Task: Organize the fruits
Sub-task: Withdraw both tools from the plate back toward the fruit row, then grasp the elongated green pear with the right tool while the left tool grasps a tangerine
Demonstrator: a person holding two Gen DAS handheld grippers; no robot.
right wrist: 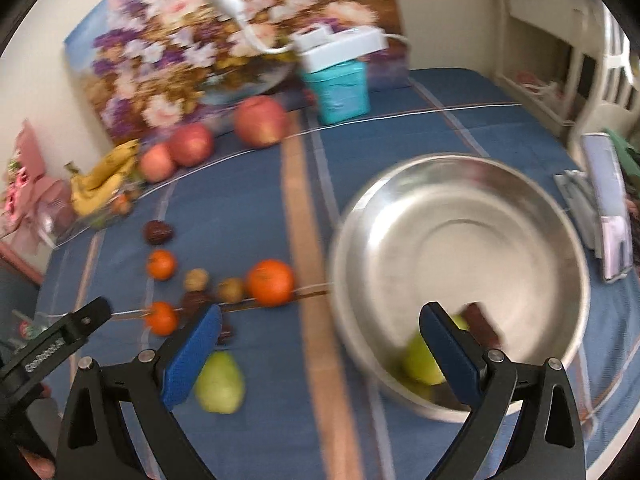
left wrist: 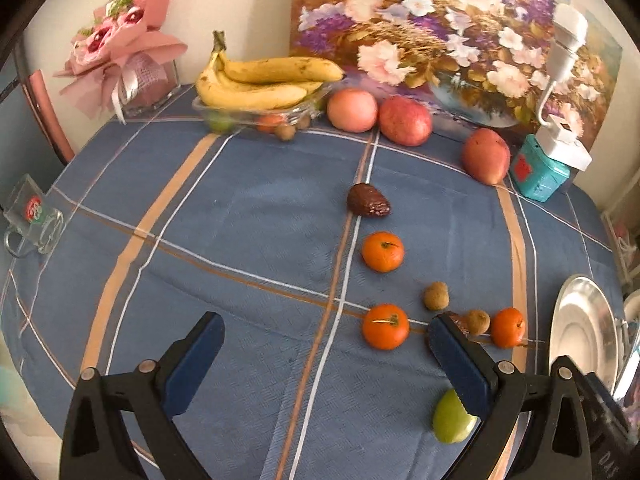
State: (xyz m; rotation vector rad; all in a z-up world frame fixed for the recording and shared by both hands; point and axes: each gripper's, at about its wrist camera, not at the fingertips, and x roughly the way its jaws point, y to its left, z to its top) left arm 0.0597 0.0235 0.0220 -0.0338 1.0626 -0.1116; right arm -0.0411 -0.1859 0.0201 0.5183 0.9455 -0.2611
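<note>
While both spread wide, left gripper empty above tablecloth, right gripper empty beside steel bowl

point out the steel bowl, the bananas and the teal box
steel bowl [right wrist: 460, 240], right wrist view, bare inner bottom
bananas [left wrist: 256, 88], left wrist view, middle of the bunch
teal box [left wrist: 538, 174], left wrist view, front face

Blue plaid tablecloth, orange tangerines, yellow bananas, silver bowl, green pear, teal tin
</note>
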